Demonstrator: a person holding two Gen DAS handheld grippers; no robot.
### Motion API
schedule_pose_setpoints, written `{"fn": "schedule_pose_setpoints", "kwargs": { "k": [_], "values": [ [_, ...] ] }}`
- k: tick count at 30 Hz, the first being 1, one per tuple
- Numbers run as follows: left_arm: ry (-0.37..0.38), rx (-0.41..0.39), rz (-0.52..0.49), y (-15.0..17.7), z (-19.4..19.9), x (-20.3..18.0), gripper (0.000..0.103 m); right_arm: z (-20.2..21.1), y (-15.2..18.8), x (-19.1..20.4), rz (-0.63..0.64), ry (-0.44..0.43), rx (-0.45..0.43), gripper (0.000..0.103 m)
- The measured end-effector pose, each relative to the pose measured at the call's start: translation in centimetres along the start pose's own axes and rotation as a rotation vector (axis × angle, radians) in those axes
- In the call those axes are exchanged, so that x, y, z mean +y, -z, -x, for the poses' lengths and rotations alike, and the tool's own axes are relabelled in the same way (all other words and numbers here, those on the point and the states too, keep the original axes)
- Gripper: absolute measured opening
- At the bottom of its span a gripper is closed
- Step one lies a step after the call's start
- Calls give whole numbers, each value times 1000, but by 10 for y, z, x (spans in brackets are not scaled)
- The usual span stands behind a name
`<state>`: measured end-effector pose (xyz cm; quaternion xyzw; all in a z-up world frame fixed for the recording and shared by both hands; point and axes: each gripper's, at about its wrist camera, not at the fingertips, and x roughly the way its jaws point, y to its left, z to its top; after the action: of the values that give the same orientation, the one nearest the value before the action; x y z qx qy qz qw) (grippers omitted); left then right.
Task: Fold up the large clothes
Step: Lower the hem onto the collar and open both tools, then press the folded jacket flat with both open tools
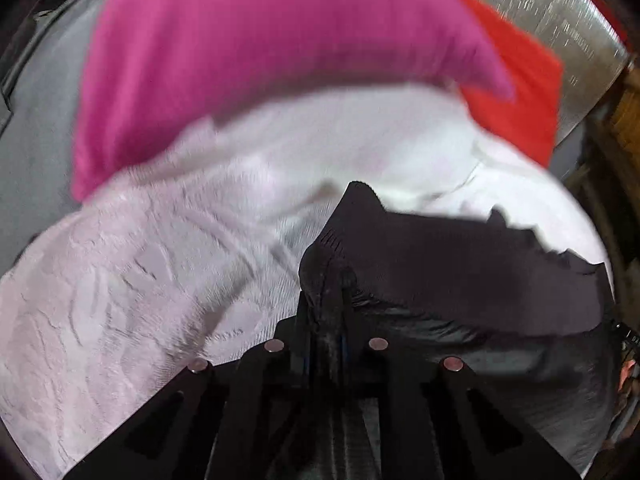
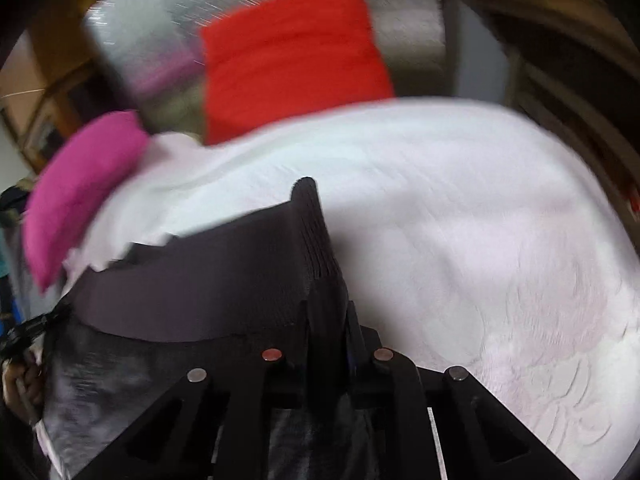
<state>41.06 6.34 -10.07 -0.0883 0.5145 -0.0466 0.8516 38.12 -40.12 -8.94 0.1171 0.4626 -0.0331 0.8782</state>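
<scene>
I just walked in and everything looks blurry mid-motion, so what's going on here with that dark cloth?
A person is folding a dark garment over a white bedspread, holding a tool in each hand. The left tool and the right tool are each shut on a bunched edge of it, with the cloth stretched between them. A pink pillow and a red pillow lie at the far side of the bed. How far the folding has got is unclear.
</scene>
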Motion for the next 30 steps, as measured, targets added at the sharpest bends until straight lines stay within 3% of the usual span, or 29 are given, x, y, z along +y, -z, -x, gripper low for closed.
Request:
{"fn": "schedule_pose_setpoints", "kwargs": {
  "k": [6,9,10,12,14,17,19,20,24,26,28,30],
  "values": [
    [-42,-19,-24,1,-7,-7,17,-13,7,-2,-24,30,3,15],
    [-71,-39,-28,0,-6,-14,30,-11,7,3,-37,54,4,17],
    [-92,-56,-24,0,1,-15,38,-7,8,3,-45,51,0,23],
    [-114,-121,22,1,26,-13,41,5,8,3,-60,54,-17,40],
    [-131,-188,62,1,52,-8,47,29,11,2,-66,93,-73,50],
    [-114,-312,64,13,98,-19,60,67,20,11,-69,96,-163,51],
    [-62,-343,21,34,123,-35,64,91,34,29,-52,34,-207,61],
    [-41,-343,-11,45,128,-46,64,98,42,41,-22,20,-220,65],
    [2,-309,-140,97,129,-96,64,109,88,97,141,-33,-227,67],
    [-28,-299,-174,114,121,-112,64,102,107,119,224,0,-217,68],
    [-72,-239,-206,122,97,-122,64,84,119,131,297,83,-199,68],
    [-150,-148,-193,128,67,-116,65,59,125,126,288,129,-139,71]
  ]
}}
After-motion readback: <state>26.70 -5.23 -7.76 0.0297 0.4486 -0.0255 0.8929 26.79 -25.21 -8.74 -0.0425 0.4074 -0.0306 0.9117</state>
